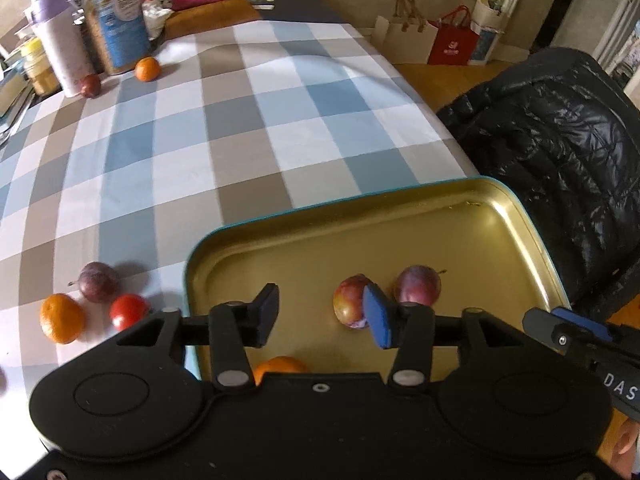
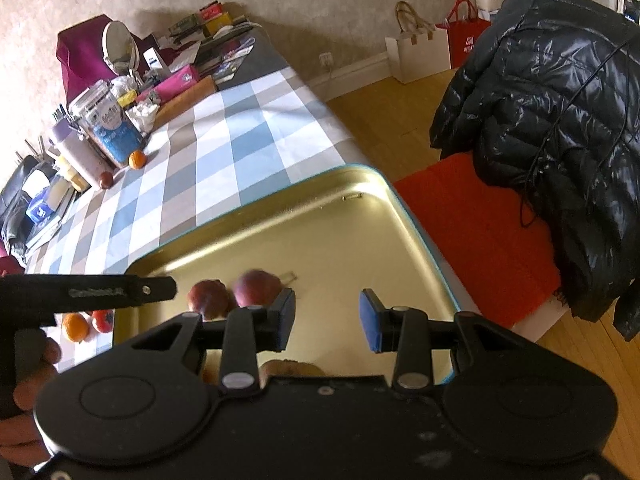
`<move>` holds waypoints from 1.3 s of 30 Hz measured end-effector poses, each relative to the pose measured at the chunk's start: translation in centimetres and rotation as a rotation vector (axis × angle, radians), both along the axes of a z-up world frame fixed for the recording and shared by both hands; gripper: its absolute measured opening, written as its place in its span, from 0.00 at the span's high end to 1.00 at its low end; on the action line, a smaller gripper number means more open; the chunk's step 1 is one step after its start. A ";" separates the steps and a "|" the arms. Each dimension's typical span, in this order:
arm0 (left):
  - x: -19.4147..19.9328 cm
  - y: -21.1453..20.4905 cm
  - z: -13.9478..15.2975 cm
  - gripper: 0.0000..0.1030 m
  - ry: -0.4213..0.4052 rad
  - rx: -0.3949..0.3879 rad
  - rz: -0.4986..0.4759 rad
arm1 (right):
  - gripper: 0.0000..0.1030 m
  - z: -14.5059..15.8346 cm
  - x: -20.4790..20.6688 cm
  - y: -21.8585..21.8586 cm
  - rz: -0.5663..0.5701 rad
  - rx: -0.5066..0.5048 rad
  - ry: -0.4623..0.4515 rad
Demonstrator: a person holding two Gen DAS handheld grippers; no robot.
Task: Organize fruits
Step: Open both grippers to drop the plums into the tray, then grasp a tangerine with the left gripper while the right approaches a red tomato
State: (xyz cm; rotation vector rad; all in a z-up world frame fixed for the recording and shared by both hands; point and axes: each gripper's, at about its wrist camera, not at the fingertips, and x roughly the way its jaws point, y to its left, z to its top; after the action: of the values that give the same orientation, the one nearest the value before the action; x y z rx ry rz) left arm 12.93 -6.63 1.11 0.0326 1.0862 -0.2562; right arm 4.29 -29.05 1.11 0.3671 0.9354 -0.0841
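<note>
two open grippers over a gold tray with fruit

the checked cloth [image 1: 240,128] in blue, white and brown covers the big table. a puffy black coat [image 1: 560,152] hangs at 3 o'clock, off the table edge.

the gold tray [image 1: 500,208] with a blue rim sits at the near right part of the cloth. both grippers hang over it.

the left gripper [image 1: 320,316] has its fingers wide apart and holds nothing. the right gripper [image 2: 327,316] is also wide apart and holds nothing.

in the tray, two plums lie side by side and look like they touch. the left plum [image 1: 348,300] is red and yellow and sits partly behind a blue finger pad. the right plum [image 1: 420,286] is more purple. an orange in the tray [image 1: 280,365] peeks out at 6 o'clock, mostly hidden by the left gripper.

on the cloth at 9 o'clock of the tray, three fruits sit close together: a purple plum [image 1: 98,282], a near orange [image 1: 62,318] and a red tomato [image 1: 128,311].

far off at 11 o'clock, a far orange [image 1: 147,69] and a dark plum [image 1: 90,85] rest by a tall jar [image 1: 120,28].
</note>
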 end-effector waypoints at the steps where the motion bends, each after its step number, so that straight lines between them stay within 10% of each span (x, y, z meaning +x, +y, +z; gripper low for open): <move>1: 0.0 0.4 0.1 0.44 -0.004 -0.001 0.008 | 0.62 0.0 0.0 0.2 0.001 0.001 0.005; 39: -6.7 32.7 -0.5 0.29 -0.035 -0.012 0.669 | 0.62 1.4 4.0 25.7 0.468 -0.140 0.126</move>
State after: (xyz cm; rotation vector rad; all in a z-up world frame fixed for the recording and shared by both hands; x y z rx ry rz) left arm 6.20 26.08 0.60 -0.3316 1.0042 0.3391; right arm 8.24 -3.31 2.51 0.0069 1.1121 0.2574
